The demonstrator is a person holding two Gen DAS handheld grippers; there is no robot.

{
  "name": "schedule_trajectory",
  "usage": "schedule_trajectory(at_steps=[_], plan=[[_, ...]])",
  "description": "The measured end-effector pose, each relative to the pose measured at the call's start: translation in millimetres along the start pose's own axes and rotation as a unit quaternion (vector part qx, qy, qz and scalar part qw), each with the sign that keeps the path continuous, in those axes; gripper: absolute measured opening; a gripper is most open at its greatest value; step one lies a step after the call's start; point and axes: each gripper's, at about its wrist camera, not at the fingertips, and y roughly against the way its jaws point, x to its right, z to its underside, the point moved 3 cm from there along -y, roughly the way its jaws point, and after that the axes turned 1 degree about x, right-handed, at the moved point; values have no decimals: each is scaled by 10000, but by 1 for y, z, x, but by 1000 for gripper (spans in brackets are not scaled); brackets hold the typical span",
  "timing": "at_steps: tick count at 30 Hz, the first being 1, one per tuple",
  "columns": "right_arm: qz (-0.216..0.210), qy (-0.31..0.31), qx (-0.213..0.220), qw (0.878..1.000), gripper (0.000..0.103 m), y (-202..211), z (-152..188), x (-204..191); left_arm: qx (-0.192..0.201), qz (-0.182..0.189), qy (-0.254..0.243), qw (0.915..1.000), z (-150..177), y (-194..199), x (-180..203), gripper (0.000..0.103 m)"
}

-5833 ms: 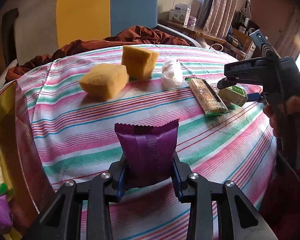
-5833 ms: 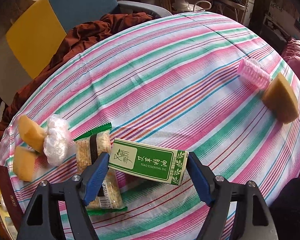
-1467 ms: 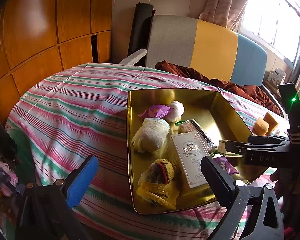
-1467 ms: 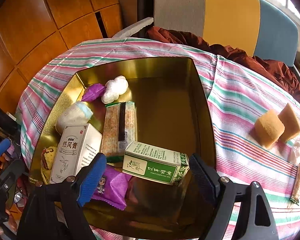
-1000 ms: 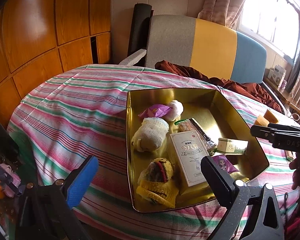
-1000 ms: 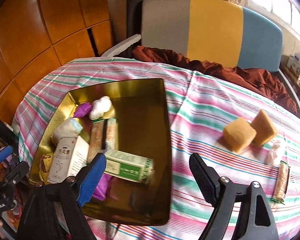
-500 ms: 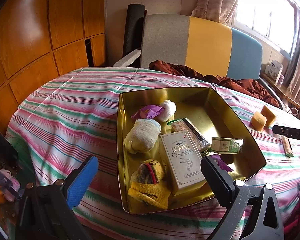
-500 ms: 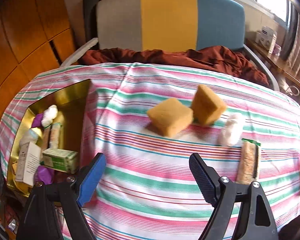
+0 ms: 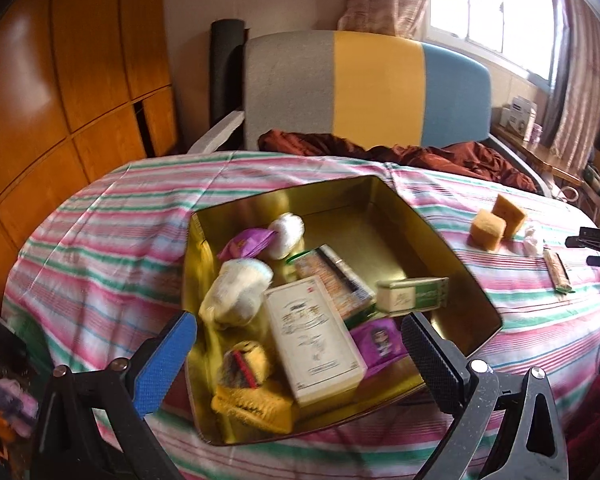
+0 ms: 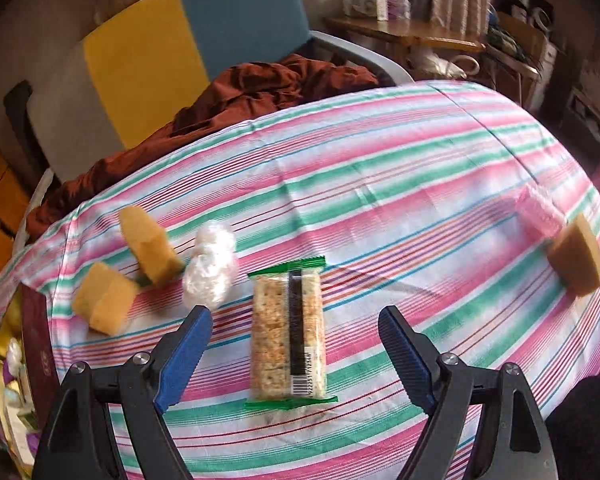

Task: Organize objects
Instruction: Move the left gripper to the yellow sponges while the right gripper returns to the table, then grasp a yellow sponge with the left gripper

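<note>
From my left wrist, my left hand-held gripper (image 9: 296,354) gapes empty over the crowded gold tin (image 9: 452,256); dropping lower could knock things.

From my right wrist, my right hand-held gripper (image 10: 296,342) stands wide above the cracker packet (image 10: 287,330) lying lengthwise on the counter (image 10: 420,184); squeezing could crush it.

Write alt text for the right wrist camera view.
The open, empty right claw hovers over a cracker packet lying on a striped tablecloth. Two yellow sponges and a white wad lie to its left; another sponge sits far right.
</note>
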Motion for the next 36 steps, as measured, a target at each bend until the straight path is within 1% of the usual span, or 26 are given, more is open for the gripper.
schedule_trajectory(at_steps=[2, 6, 9, 13, 15, 19, 24, 28, 34, 36], plan=[[-51, -210, -11, 9998, 87, 0, -2, 7, 67, 145, -126, 9998, -9, 0, 14, 103], [-150, -172, 41, 9997, 87, 5, -2, 5, 90, 481, -397, 9980, -26, -6, 51, 103], [-243, -170, 9, 9996, 87, 5, -1, 3, 108, 842, -669, 9941, -40, -10, 87, 103], [-322, -375, -4, 9988, 87, 5, -2, 11, 57, 1127, -1163, 9868, -53, -21, 138, 103], [-384, -544, -68, 9978, 87, 4, -1, 17, -38, 1133, -1367, 9841, -59, -32, 163, 103], [-472, -904, -143, 9947, 87, 1, -1, 30, -135, 1173, -1599, 9801, -70, -54, 200, 103], [-608, -1234, -235, 9902, 87, -1, -1, 43, -485, 1210, -1643, 9778, -78, -96, 233, 103], [-640, -1171, -408, 9902, 87, -7, 1, 40, -890, 1190, -1552, 9766, -81, -135, 249, 103], [-690, -1030, -551, 9908, 87, -12, 3, 34, -1098, 980, -1663, 9750, -87, -177, 271, 103], [-694, -1027, -572, 9906, 87, -13, 3, 33, -1082, 978, -1753, 9736, -88, -186, 279, 103]])
